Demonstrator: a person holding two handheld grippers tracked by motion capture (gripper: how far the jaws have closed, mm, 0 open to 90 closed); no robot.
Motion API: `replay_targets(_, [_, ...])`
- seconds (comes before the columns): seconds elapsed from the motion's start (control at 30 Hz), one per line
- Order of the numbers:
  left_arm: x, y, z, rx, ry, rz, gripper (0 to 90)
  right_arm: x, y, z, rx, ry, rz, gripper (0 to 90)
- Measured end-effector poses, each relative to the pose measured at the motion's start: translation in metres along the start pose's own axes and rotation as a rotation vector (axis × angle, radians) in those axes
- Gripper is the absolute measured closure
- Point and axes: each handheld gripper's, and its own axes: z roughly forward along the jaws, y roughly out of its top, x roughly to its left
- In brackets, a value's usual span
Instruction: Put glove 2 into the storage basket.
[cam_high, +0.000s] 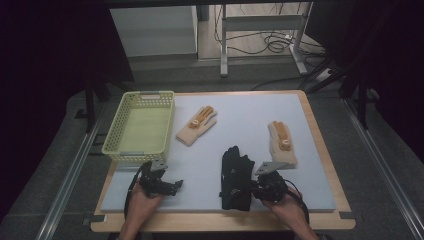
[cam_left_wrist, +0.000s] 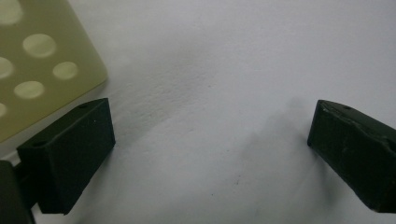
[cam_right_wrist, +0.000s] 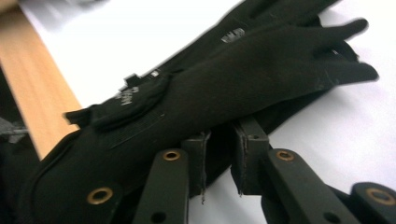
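On the table (cam_high: 310, 150), going left to right, we are resting the left gripper (cam_high: 172, 186) at seven o'clock, just below the yellow basket (cam_high: 140, 125), its jaws standing spread over bare mat. A cream glove (cam_high: 196, 126) is lying near the centre. At five o'clock we are bringing the right gripper (cam_high: 254, 189) against the black gloves (cam_right_wrist: 224, 88), its jaws standing narrowly apart at their edge, pinching nothing. Another cream glove (cam_high: 281, 142) is lying at three o'clock.

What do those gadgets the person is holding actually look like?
Each hand carries a black tool. The left gripper and right gripper bear a grey three-cornered plate on top and trail a black cable. The block-shaped black pads sit on arms with brass rivets.
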Motion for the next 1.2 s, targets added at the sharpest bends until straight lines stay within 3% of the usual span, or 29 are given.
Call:
replay_targets(0.2, [0.0, 0.0, 0.0, 0.001, -0.001, 0.0, 1.0, -0.016, -0.005, -0.026, -0.057, -0.06, 0.054, 73.1])
replay_targets(0.33, [0.0, 0.0, 0.0, 0.0, 0.0, 0.0, 1.0, -0.007, 0.005, -0.037, -0.094, -0.04, 0.024, 71.2])
replay_targets(0.43, [0.0, 0.0, 0.0, 0.0, -0.001, 0.0, 1.0, 0.003, 0.013, -0.031, -0.096, 0.013, 0.004, 68.2])
replay_targets(0.53, [0.0, 0.0, 0.0, 0.0, 0.0, 0.0, 1.0, 0.011, 0.016, -0.015, -0.074, 0.07, -0.007, 64.3])
replay_targets(0.63, [0.0, 0.0, 0.0, 0.001, 0.0, 0.0, 1.0, 0.017, 0.011, 0.005, -0.022, 0.044, -0.045, 64.2])
replay_targets(0.7, [0.0, 0.0, 0.0, 0.001, 0.0, 0.0, 1.0, 0.017, 0.005, 0.012, -0.005, 0.014, -0.056, 71.3])
replay_targets(0.8, [0.0, 0.0, 0.0, 0.001, 0.0, 0.0, 1.0, 0.014, 0.001, 0.011, -0.027, 0.036, -0.036, 86.9])
replay_targets(0.9, [0.0, 0.0, 0.0, 0.001, 0.0, 0.0, 1.1, 0.015, 0.002, 0.009, -0.03, 0.033, -0.025, 87.9])
replay_targets(1.1, [0.0, 0.0, 0.0, 0.0, 0.0, 0.0, 1.0, 0.021, 0.019, -0.001, -0.105, 0.078, -0.011, 88.0])
replay_targets(1.2, [0.0, 0.0, 0.0, 0.001, 0.0, 0.0, 1.0, 0.024, 0.021, 0.007, -0.074, 0.086, -0.026, 87.6])
